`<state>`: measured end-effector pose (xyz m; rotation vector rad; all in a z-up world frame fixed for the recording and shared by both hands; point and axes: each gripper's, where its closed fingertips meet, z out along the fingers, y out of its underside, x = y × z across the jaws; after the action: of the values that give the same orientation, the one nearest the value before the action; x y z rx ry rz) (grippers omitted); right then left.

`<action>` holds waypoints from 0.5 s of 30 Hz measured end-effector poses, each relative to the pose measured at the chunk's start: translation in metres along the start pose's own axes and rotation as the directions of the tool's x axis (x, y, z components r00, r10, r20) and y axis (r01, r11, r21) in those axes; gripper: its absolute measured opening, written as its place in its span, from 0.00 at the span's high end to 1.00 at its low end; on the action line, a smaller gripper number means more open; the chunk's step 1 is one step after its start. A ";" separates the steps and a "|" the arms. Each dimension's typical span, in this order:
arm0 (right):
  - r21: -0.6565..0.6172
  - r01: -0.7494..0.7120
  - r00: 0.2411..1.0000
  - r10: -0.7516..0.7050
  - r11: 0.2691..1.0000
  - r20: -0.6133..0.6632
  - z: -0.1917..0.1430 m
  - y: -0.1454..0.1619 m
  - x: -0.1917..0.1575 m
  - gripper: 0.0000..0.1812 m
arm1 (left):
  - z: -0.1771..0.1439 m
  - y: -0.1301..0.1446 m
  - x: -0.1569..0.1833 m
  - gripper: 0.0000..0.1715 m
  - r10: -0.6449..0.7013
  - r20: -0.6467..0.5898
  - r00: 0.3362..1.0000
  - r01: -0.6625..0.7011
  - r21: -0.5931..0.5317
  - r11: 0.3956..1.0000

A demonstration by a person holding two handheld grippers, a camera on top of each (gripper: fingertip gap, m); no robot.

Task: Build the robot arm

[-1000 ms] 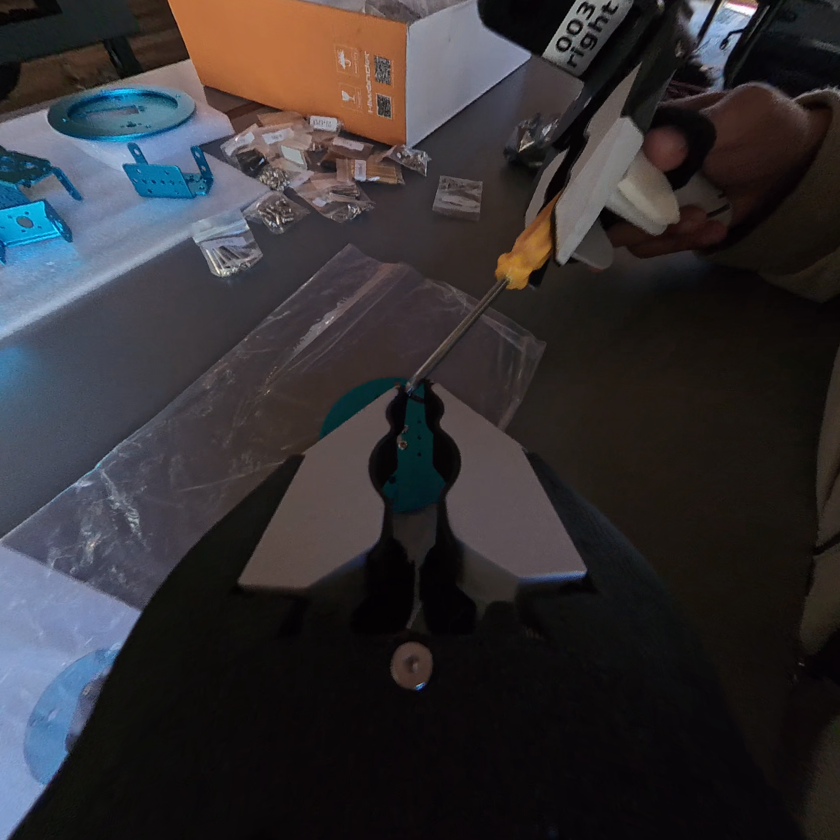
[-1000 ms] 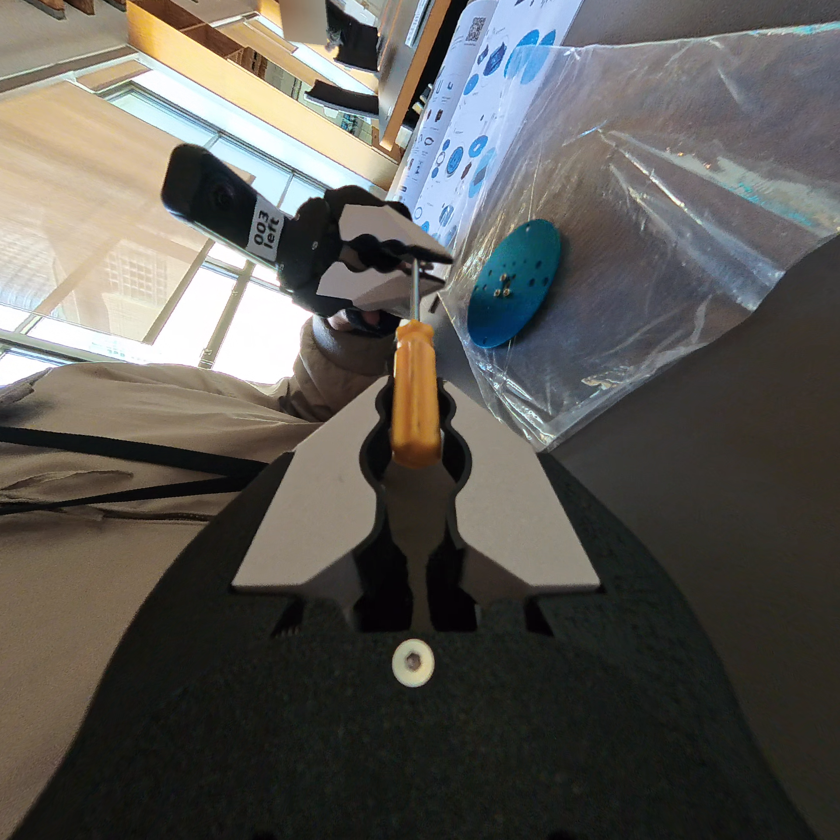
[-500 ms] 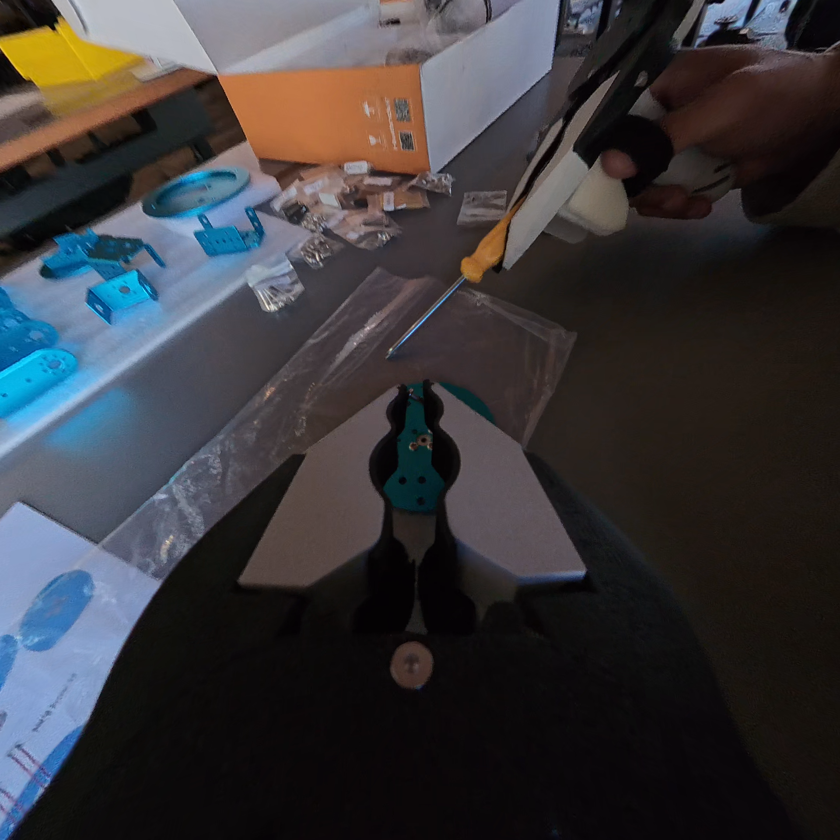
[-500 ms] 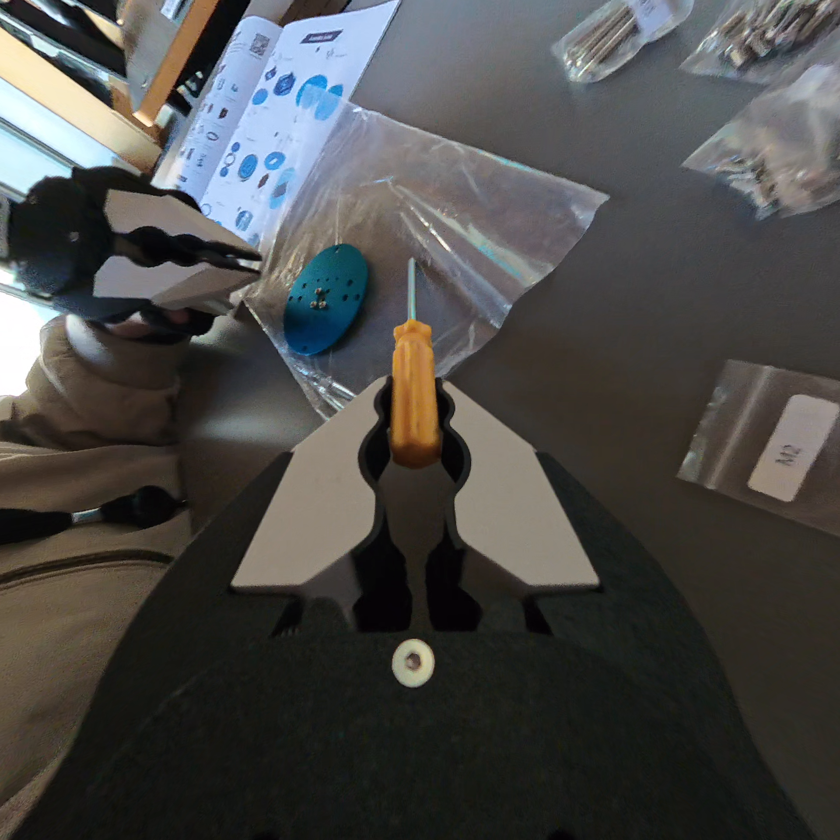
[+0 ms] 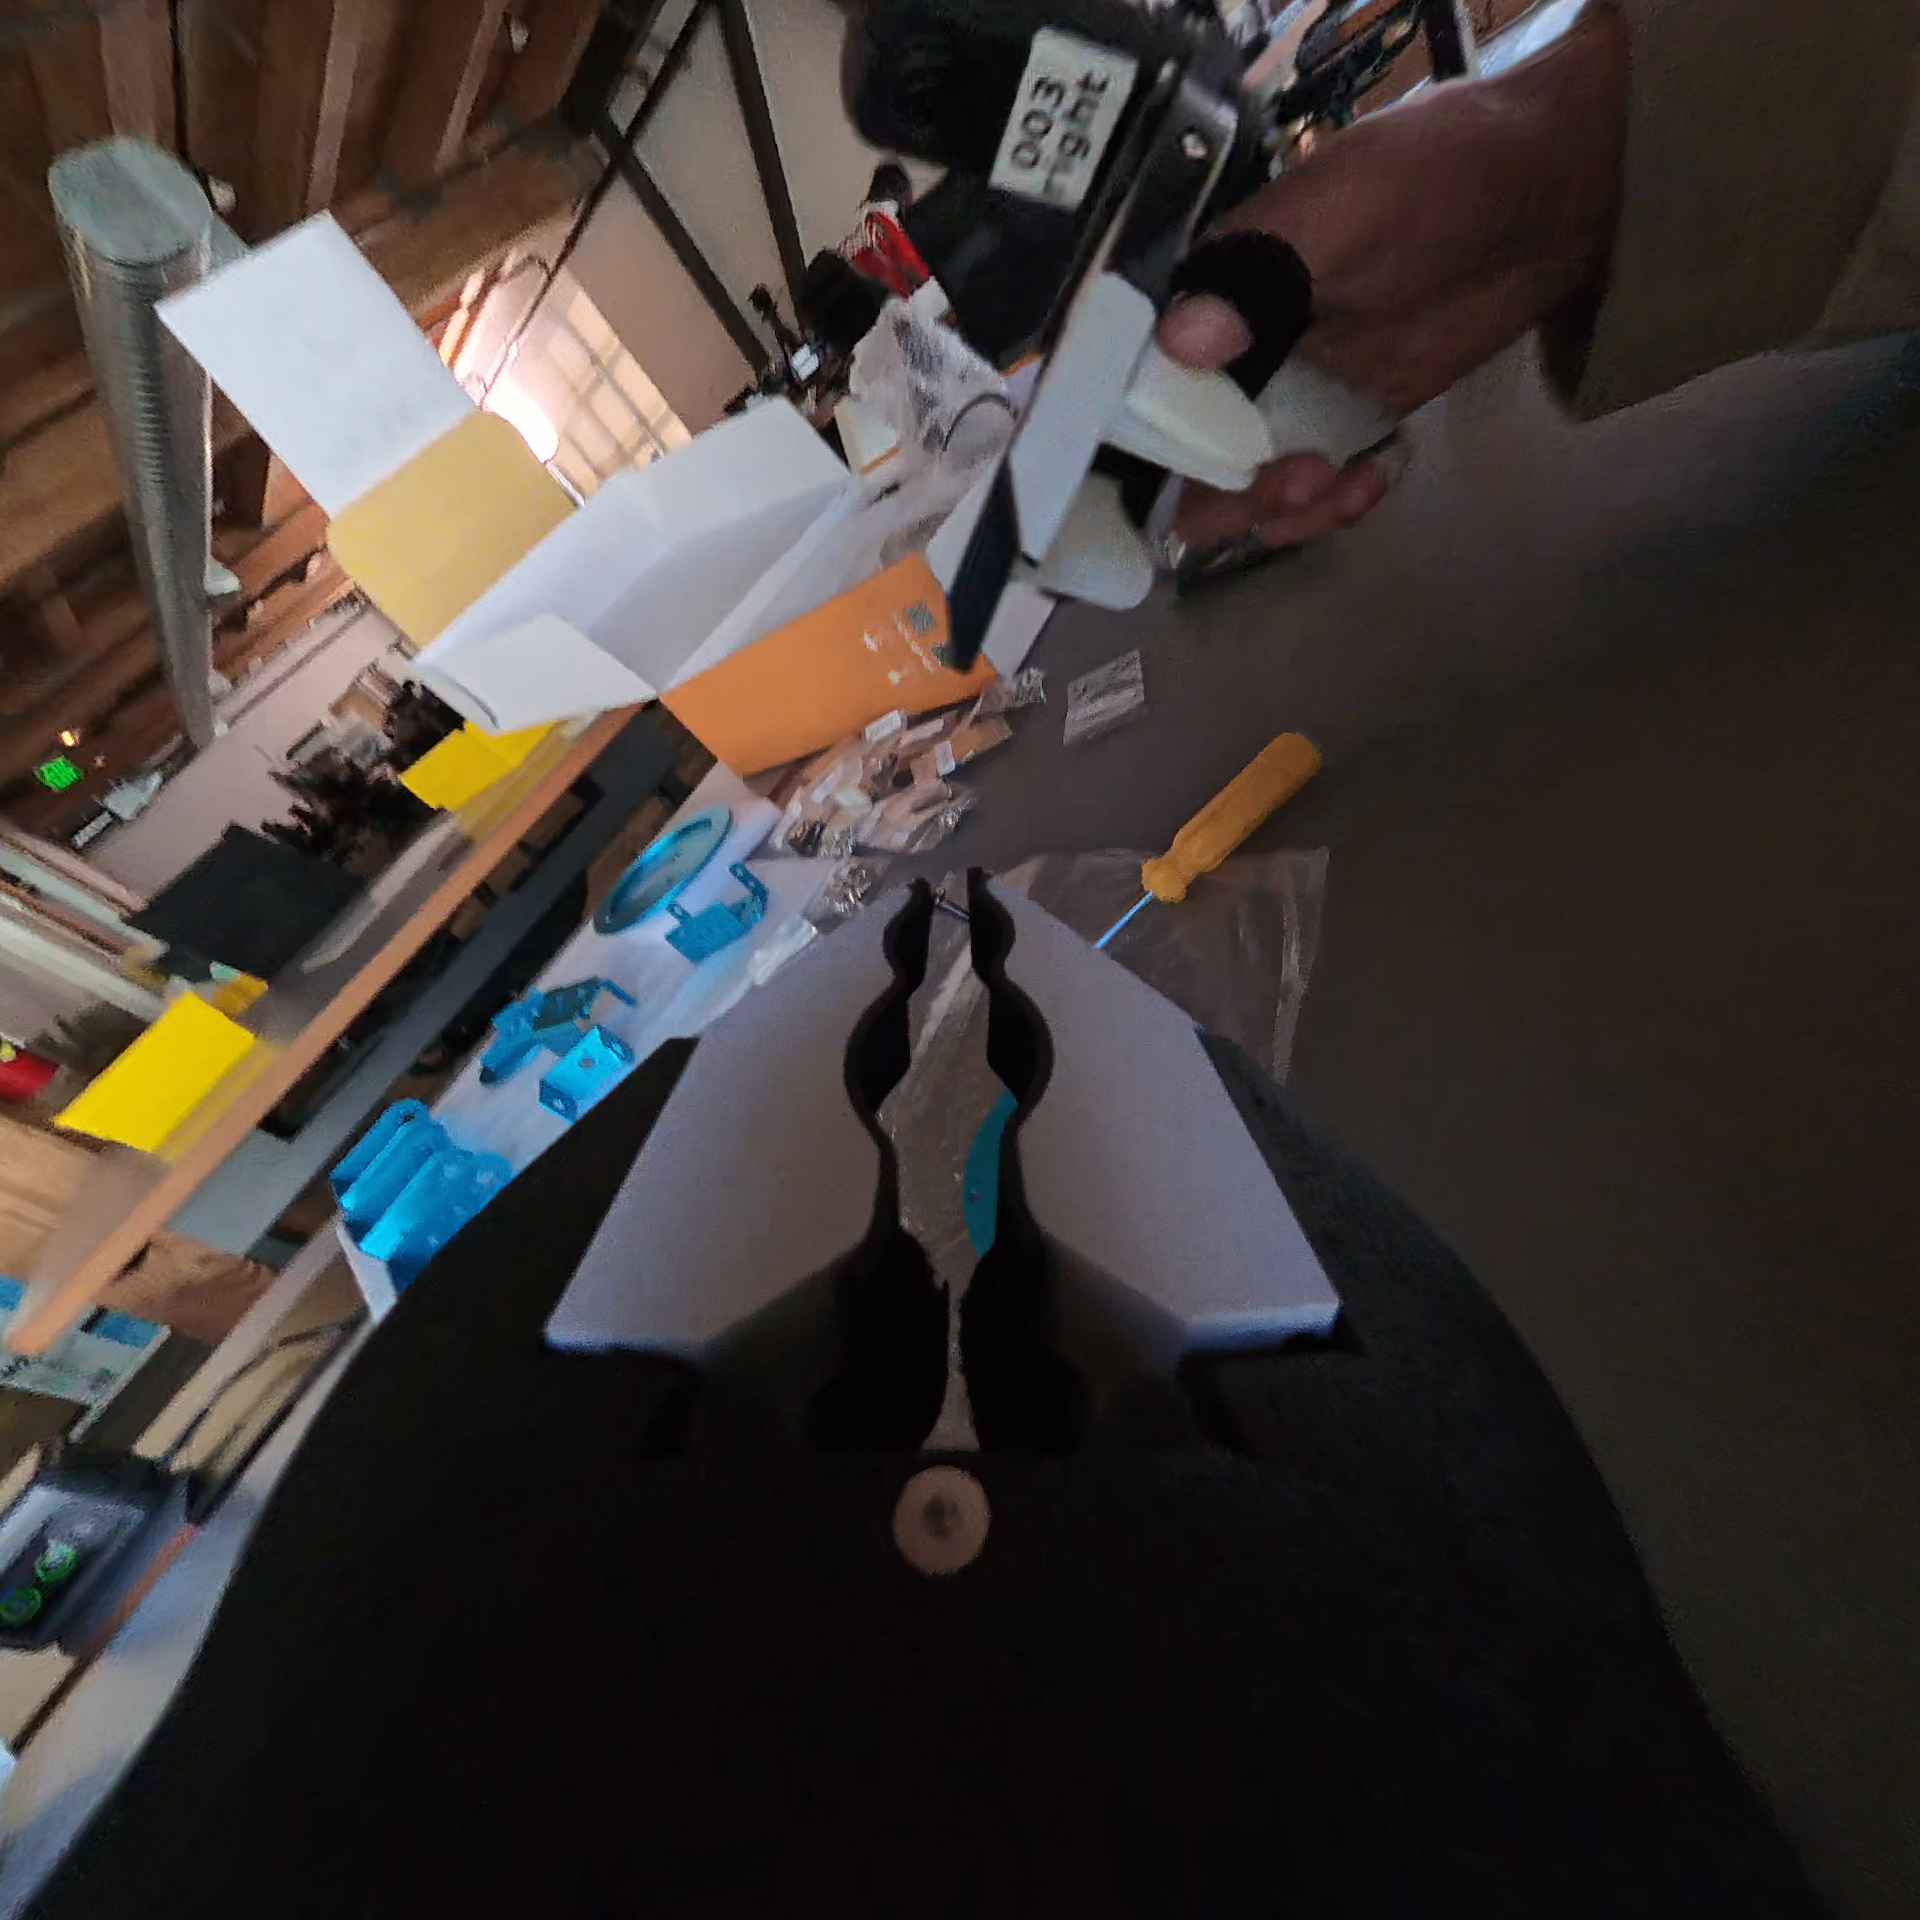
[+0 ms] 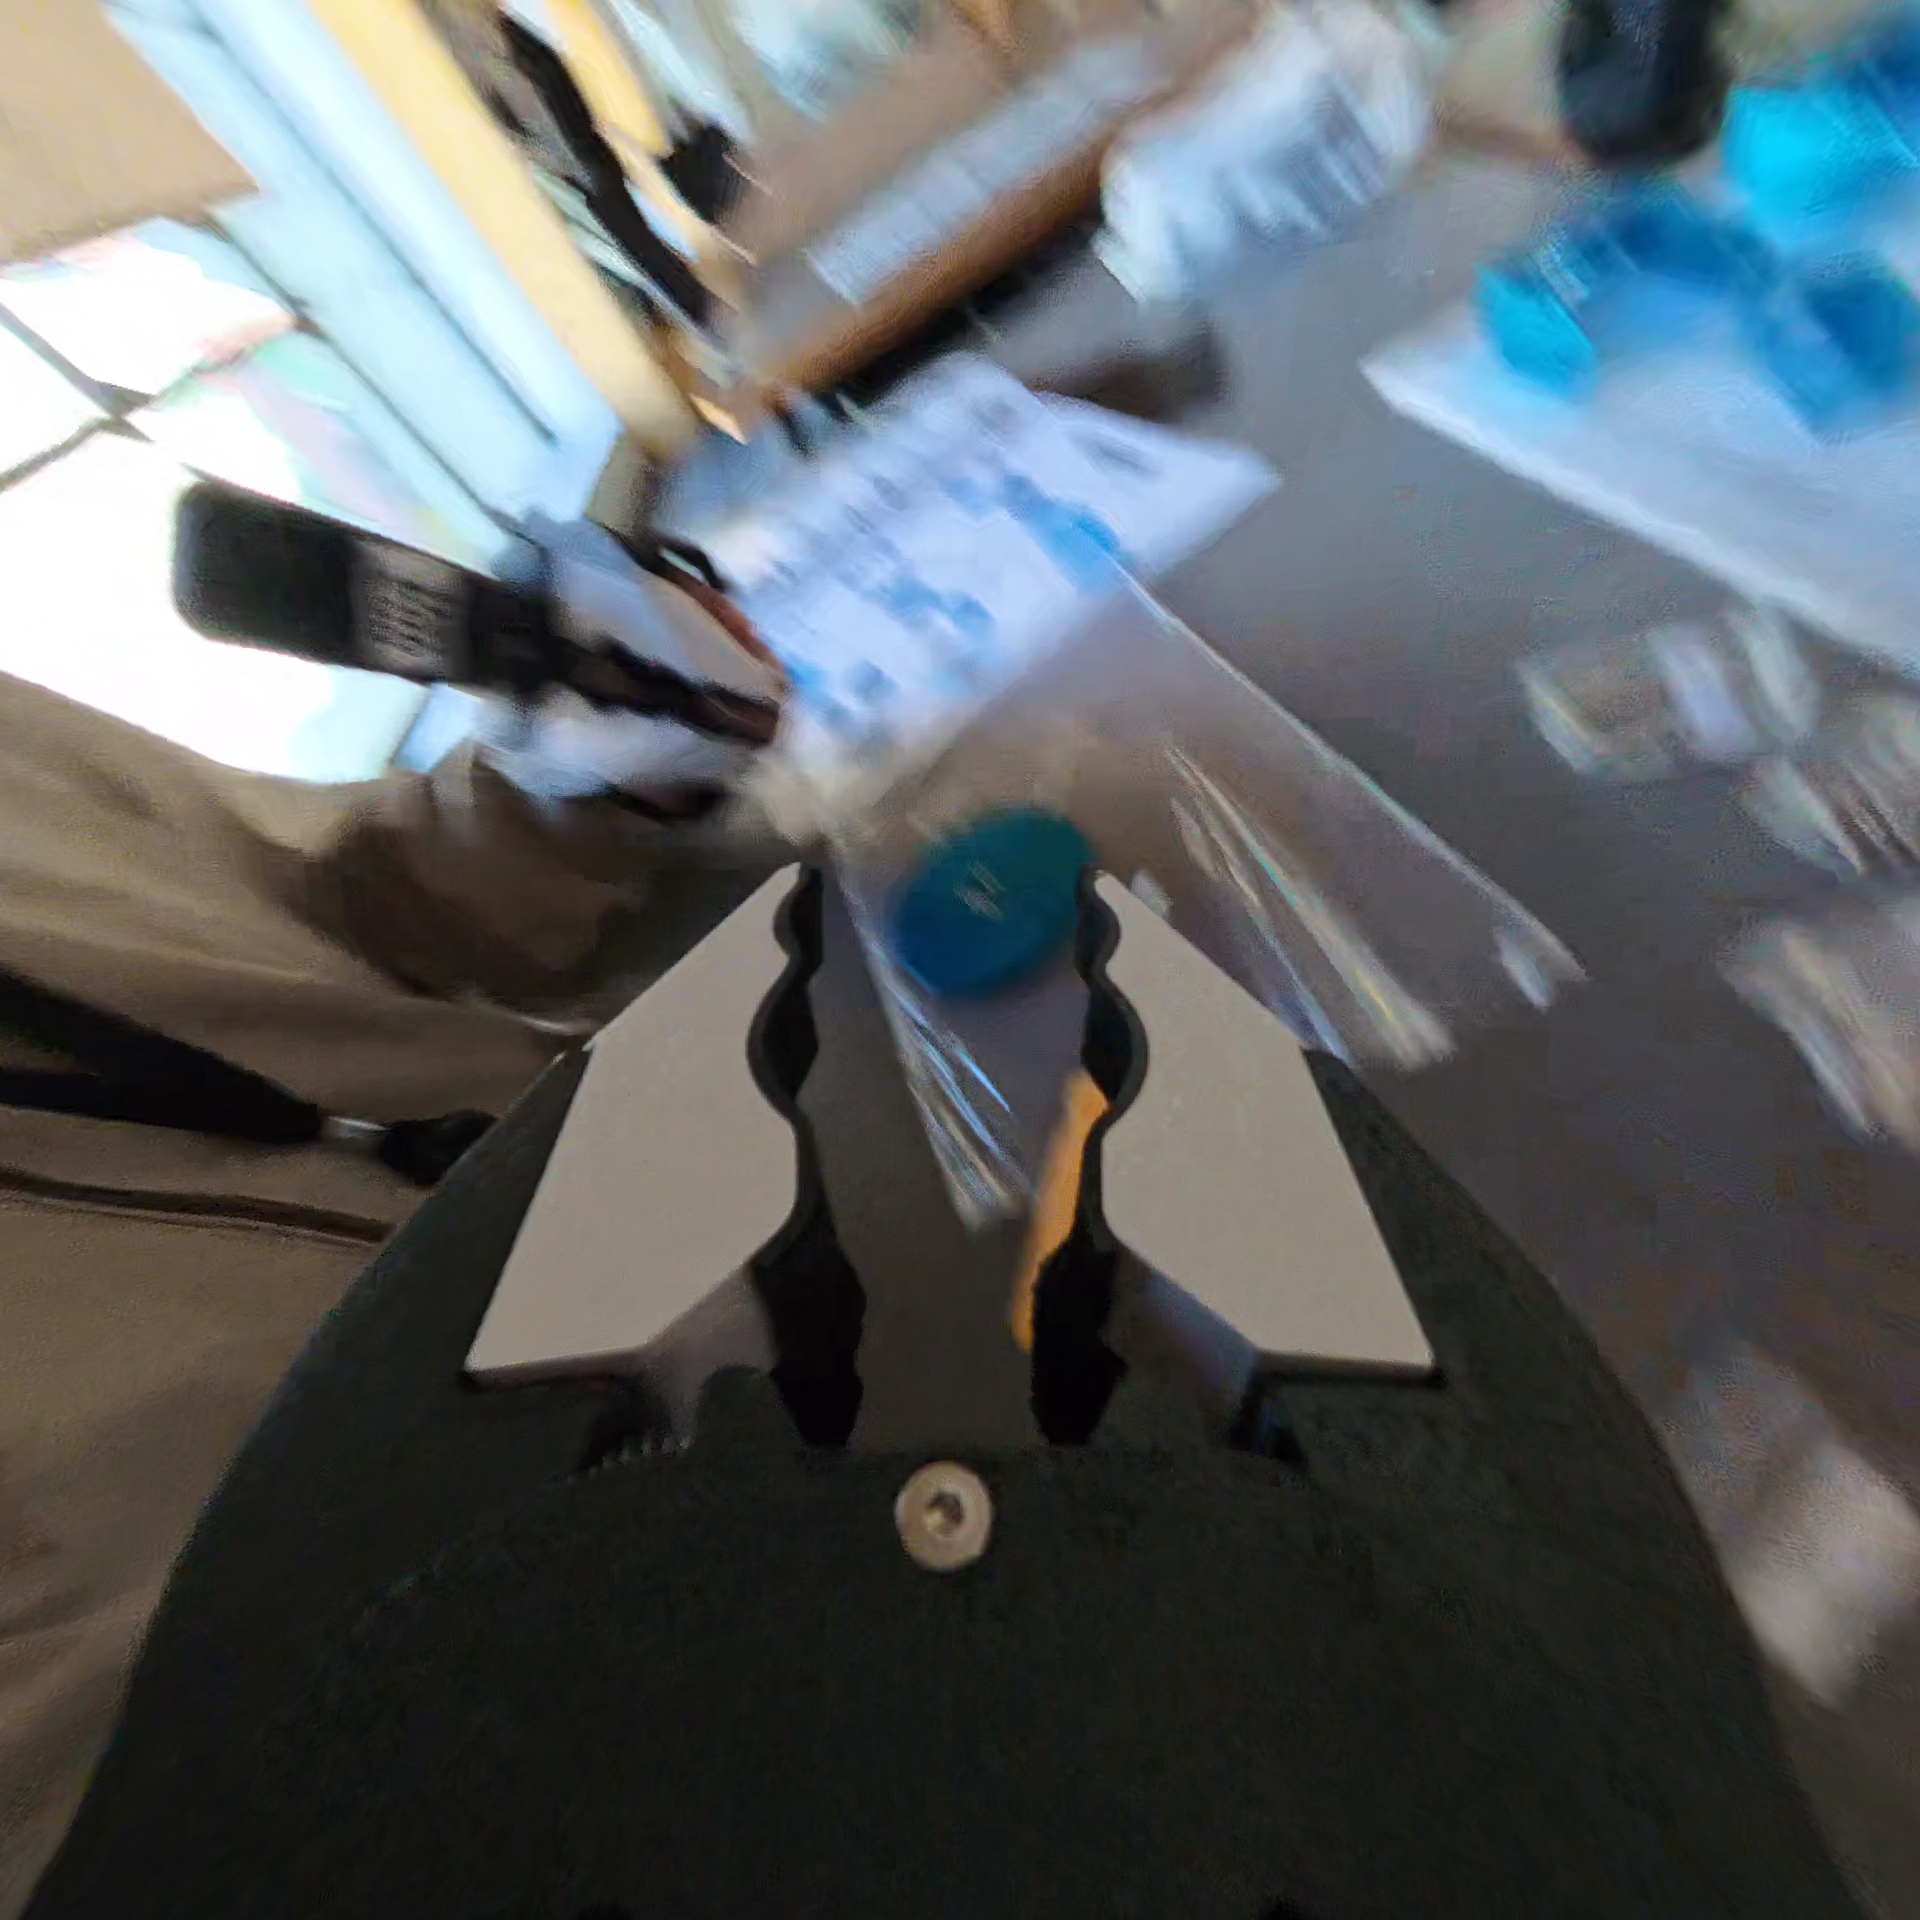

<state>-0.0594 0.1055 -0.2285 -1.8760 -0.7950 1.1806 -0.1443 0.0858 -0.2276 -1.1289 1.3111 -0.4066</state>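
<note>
Fingers (image 5: 1122, 1143) of the left gripper (image 5: 948, 896) stand nearly together, with only a narrow wavy slit between them. A small dark speck sits at the tips, but I cannot tell whether it is pinched there or lies beyond. Through the slit show crinkled clear plastic and a sliver of a teal disc (image 5: 987, 1143)

The right gripper (image 6: 948, 883) has its fingers (image 6: 665, 1164) spread wide and released, with nothing between them. Its own view is heavily smeared. The disc sits just past the fingertips on the clear plastic bag (image 6: 1299, 831), and an orange streak hugs the inner edge of one finger, mostly hidden by it

In the left wrist view the orange-handled screwdriver (image 5: 1231, 816) lies free on the dark desk (image 5: 1558, 935), its shaft reaching onto the bag and its tip cut off behind the left gripper. The right gripper hangs well above it, held by a hand (image 5: 1434, 229) in a beige sleeve

Farther back lie small bags of hardware (image 5: 904, 790), an open orange box (image 5: 821, 675), a blue ring (image 5: 665, 868) and blue brackets (image 5: 717, 925) on a white sheet. A printed sheet (image 6: 935, 561) beyond the bag is too blurred to make out
</note>
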 end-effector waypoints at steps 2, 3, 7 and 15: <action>0.036 0.028 0.981 -0.035 0.999 0.190 0.024 -0.015 -0.038 0.77 | -0.002 -0.010 0.003 0.96 0.018 -0.022 1.000 -0.018 0.020 1.000; -0.022 0.015 0.970 -0.010 1.000 0.242 0.038 -0.009 -0.047 0.80 | -0.003 -0.011 0.003 0.96 0.019 -0.020 1.000 -0.019 0.004 1.000; -0.105 -0.094 0.910 0.128 0.990 0.395 0.072 -0.003 -0.071 0.82 | -0.008 -0.007 -0.003 0.96 0.098 0.052 0.994 -0.094 -0.078 0.992; -0.138 -0.092 0.920 0.137 0.986 0.366 0.098 0.005 -0.075 0.86 | -0.013 0.002 0.000 0.96 0.145 0.091 0.985 -0.128 -0.164 0.978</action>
<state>-0.1774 0.0689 -0.2266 -1.8352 -0.9894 1.6306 -0.1563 0.0814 -0.2272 -1.1667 1.3388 -0.1432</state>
